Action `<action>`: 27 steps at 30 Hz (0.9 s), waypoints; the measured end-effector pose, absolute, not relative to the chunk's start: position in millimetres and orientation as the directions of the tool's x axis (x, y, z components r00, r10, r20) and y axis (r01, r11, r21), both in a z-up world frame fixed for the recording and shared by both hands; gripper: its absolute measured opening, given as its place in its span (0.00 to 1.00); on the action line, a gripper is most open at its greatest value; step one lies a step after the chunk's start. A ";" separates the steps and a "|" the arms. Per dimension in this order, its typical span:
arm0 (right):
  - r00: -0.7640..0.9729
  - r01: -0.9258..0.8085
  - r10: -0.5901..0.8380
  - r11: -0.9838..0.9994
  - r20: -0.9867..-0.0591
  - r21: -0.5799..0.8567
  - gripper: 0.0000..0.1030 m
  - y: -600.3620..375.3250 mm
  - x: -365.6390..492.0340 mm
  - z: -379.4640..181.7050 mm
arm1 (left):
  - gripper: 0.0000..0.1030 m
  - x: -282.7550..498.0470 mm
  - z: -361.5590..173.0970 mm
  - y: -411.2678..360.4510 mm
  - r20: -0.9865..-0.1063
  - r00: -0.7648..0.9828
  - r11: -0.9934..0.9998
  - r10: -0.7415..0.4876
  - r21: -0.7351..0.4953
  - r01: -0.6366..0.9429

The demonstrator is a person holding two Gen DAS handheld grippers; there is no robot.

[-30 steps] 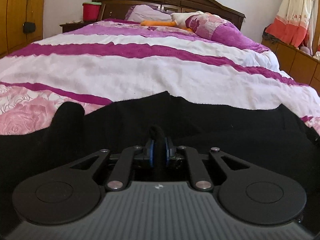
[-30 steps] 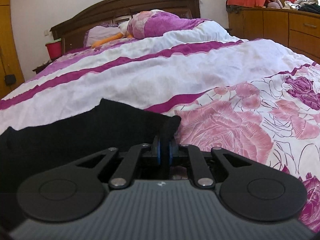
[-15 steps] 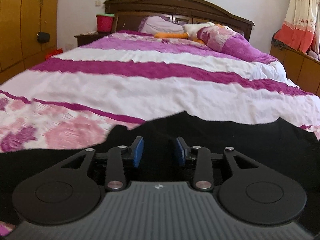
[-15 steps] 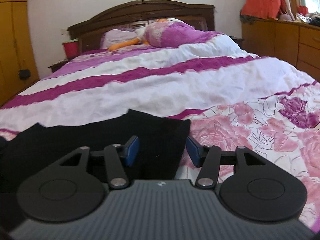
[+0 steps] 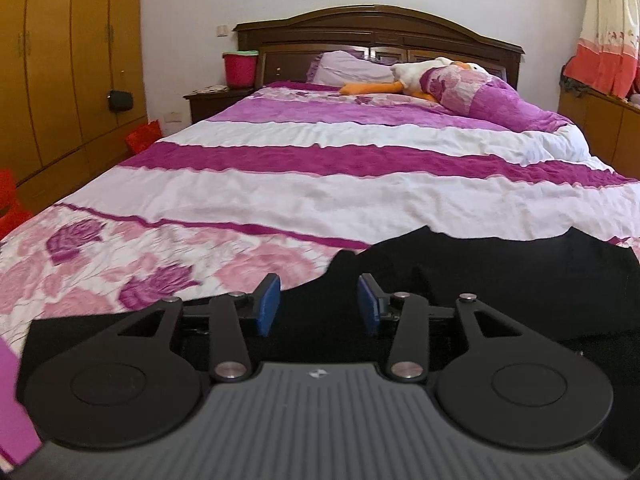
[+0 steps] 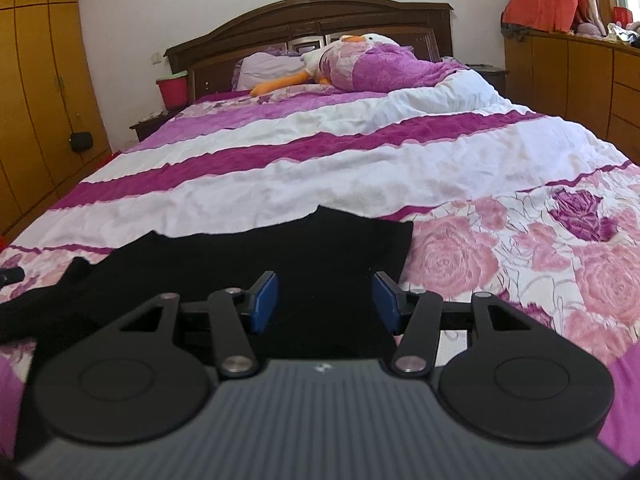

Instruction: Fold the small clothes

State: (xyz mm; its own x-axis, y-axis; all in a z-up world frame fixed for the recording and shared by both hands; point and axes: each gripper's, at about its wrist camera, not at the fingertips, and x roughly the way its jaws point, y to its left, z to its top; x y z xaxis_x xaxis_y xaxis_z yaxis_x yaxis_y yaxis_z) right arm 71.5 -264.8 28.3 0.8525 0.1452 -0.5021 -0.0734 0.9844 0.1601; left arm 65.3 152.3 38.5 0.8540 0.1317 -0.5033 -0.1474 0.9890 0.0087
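Left gripper (image 5: 318,304) and right gripper (image 6: 326,300): jaws just opened, nothing between them | black garment (image 6: 256,264) flat on bedspread (image 6: 360,168), released | one fold appears laid; further folds likely remain

One black fabric garment (image 5: 500,280) is lying on one bed with a purple, white and pink floral quilt (image 5: 320,184). One white plush duck with orange feet (image 5: 408,76), one lilac pillow (image 5: 348,68) and one red plastic bucket (image 5: 240,68) are showing. Two black hand-held grippers, left hand-held gripper (image 5: 318,306) and right hand-held gripper (image 6: 326,302), are appearing.
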 end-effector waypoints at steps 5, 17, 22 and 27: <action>0.843 -0.107 0.181 0.979 -0.507 0.171 0.53 -260.0 52.5 35.6 | 0.48 40.2 37.5 169.1 -0.513 0.842 0.983 0.167 0.026 -0.179; 0.799 -0.139 0.229 0.970 -0.557 0.200 0.53 -249.2 21.7 27.2 | 0.58 15.1 11.1 206.9 -0.574 0.783 0.961 0.239 0.026 -0.274; 0.778 -0.152 0.238 0.969 -0.582 0.193 0.53 -239.8 10.2 19.5 | 0.68 13.2 -11.3 217.1 -0.591 0.754 0.950 0.287 0.075 -0.303; 0.766 -0.129 0.205 0.978 -0.610 0.167 0.53 -233.2 1.7 3.4 | 0.68 4.5 -31.5 241.5 -0.622 0.737 0.904 0.263 -0.107 -0.414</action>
